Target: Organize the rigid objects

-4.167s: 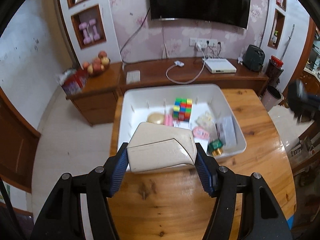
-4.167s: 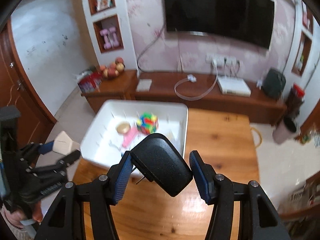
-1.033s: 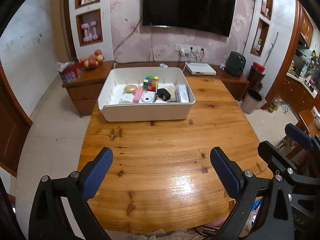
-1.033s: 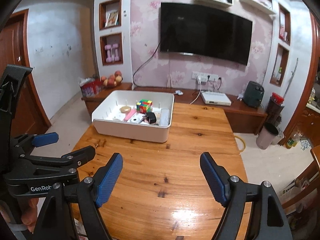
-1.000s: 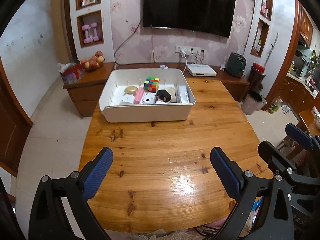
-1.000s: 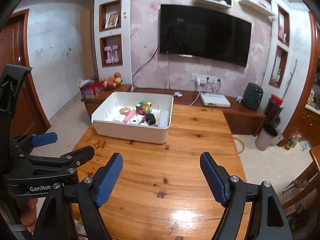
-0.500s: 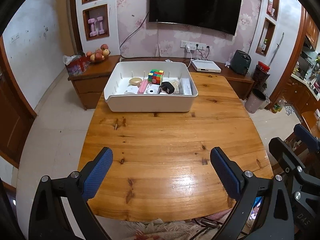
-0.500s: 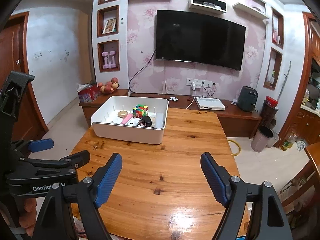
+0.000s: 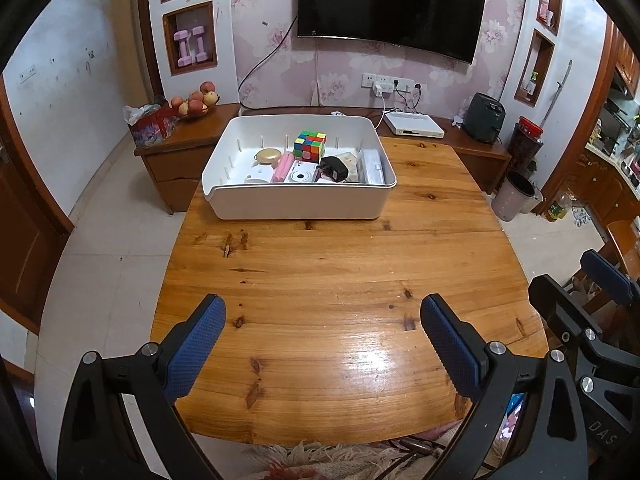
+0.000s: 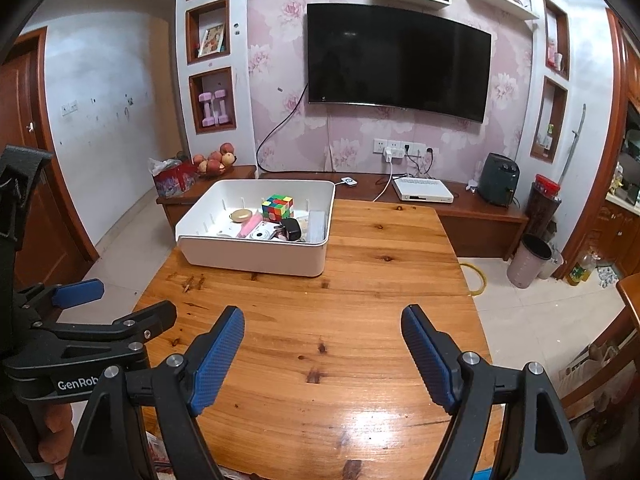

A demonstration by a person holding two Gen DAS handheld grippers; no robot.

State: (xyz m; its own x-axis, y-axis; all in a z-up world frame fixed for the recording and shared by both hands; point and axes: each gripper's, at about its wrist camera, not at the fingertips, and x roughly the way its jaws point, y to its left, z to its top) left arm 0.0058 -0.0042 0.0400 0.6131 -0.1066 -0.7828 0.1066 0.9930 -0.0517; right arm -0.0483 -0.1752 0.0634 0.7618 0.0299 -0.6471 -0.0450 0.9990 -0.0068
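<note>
A white bin stands at the far left of the wooden table. It holds several objects: a colour cube, a black adapter, a small white camera, a pink item and a beige round case. My left gripper is open and empty over the table's near edge. My right gripper is open and empty, also near the front, far from the bin.
A low wooden cabinet behind the table carries a fruit bowl, a white box and a dark appliance. A bin stands on the floor to the right. A TV hangs on the wall.
4.2 s ago the left gripper held a beige case and the right a black adapter; both are now let go and lie in the bin. Both grippers have pulled back toward the near edge.
</note>
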